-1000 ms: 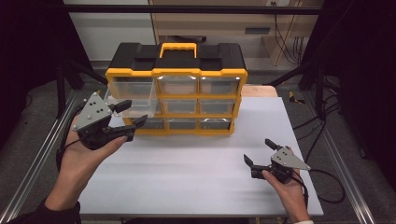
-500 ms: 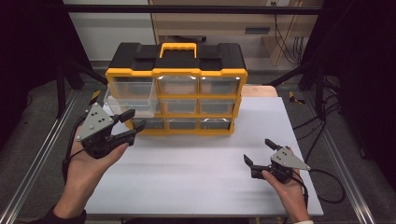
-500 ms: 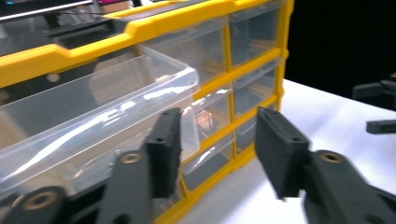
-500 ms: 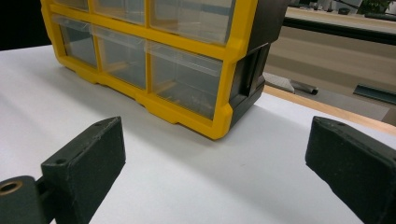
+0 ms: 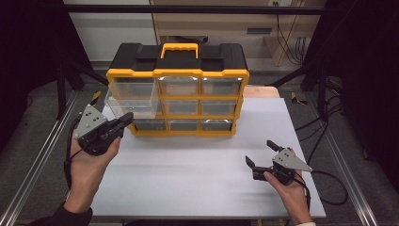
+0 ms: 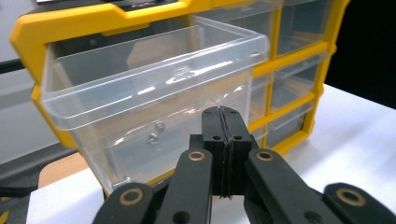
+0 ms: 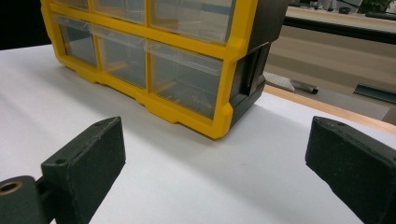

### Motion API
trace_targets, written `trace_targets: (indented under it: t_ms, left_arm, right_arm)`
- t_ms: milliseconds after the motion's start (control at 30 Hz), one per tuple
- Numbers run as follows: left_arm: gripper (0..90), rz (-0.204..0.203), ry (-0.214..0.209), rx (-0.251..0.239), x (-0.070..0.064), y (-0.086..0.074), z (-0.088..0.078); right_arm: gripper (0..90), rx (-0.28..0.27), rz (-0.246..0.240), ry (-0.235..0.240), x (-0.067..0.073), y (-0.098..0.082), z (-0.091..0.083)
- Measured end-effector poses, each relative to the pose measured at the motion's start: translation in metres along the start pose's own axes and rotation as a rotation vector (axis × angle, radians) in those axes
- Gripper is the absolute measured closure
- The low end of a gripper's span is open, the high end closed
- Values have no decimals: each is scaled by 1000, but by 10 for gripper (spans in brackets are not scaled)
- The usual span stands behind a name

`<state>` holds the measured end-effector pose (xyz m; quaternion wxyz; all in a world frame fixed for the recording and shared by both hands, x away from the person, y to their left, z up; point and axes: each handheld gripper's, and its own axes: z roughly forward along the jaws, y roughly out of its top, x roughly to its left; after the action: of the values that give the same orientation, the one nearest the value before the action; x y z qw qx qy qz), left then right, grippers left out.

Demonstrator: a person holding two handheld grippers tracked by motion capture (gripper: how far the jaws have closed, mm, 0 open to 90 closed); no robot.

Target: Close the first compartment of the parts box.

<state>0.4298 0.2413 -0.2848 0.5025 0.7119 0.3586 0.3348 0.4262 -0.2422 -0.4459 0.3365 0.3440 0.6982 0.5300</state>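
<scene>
A yellow and black organiser point(image 5: 179, 89) with clear drawers stands at the back of the white table point(image 5: 202, 160). Its upper left drawer point(image 5: 129, 101) is pulled out, and a few small metal bits lie inside the drawer point(image 6: 154, 84). My left gripper point(image 5: 126, 118) is just in front of that drawer, low at its front face. Its jaws have just been closing and now meet with nothing between them, as the left gripper point(image 6: 223, 116) view shows. My right gripper point(image 5: 259, 153) rests near the front right of the table, jaws wide apart and empty, facing the organiser's point(image 7: 187, 42) lower right corner.
Metal rails point(image 5: 33, 169) run along both sides of the table. A wooden board point(image 5: 263, 92) shows behind the organiser's right end, and cables point(image 5: 324, 179) trail off the right edge. White tabletop stretches between my two hands.
My left gripper has sunk a little in front of the pulled-out drawer and its jaws have gone from apart to closed. The right gripper has stayed put.
</scene>
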Motion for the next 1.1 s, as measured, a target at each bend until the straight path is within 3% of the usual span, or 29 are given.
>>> trace_targets:
  t_ms: [67, 367, 800, 1100]
  left_arm:
    - [895, -19, 12, -8, 1, 0, 2]
    - [896, -24, 29, 1, 3, 0, 10]
    - [896, 1, 54, 21, 1, 2, 17]
    - [896, -6, 66, 18, 4, 5, 23]
  right_arm:
    - [50, 0, 0, 0, 0, 0, 0]
    - [51, 3, 3, 1, 0, 0, 0]
    - [50, 1, 3, -1, -1, 0, 0]
    - [50, 3, 3, 0, -1, -1, 0]
